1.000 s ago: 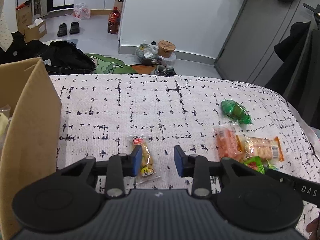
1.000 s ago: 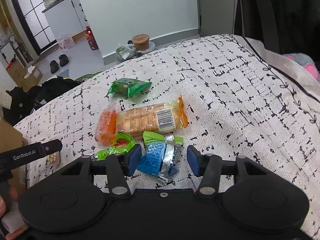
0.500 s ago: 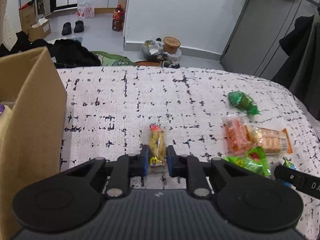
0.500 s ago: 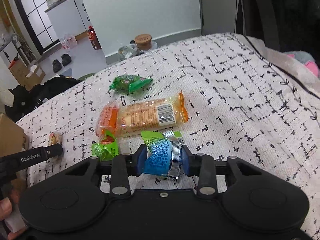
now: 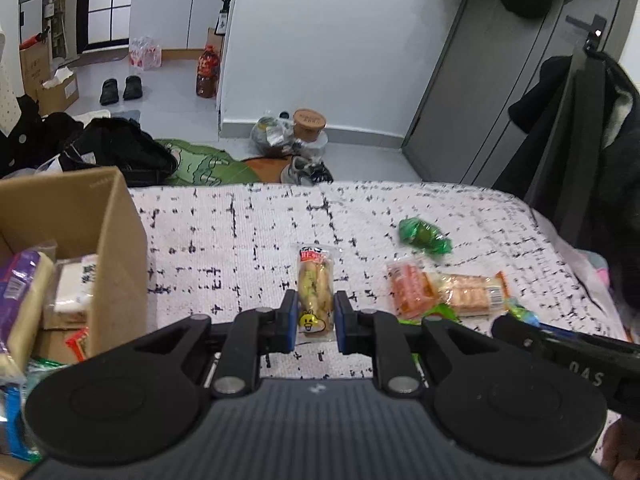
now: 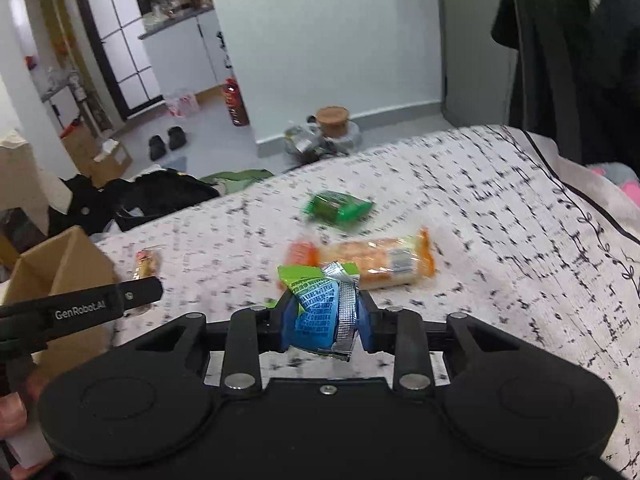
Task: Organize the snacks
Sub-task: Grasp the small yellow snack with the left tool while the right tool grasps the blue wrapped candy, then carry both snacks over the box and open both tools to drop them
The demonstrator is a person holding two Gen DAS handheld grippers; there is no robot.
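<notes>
My left gripper [image 5: 316, 314] is shut on the near end of a slim yellow snack packet [image 5: 315, 280], which hangs a little above the white, black-flecked cover [image 5: 224, 240]. The right gripper [image 6: 326, 318] has a blue and silver snack packet [image 6: 318, 314] between its blue pads. Its jaws are closing and the pads press on the packet, which is lifted off the cover. A green-edged flap of that packet sticks up in front. An open cardboard box [image 5: 112, 236] with several packets inside stands at the left.
On the cover lie a green packet [image 6: 338, 208], a long orange biscuit packet [image 6: 384, 260] and a small orange packet [image 5: 412, 292]. Bags, shoes and a jar are on the floor beyond the far edge. Dark coats hang at the right.
Both grippers closed on their packets and rose with them. The left pads went from wide apart to tight on the yellow packet; the right pads squeezed the blue packet.
</notes>
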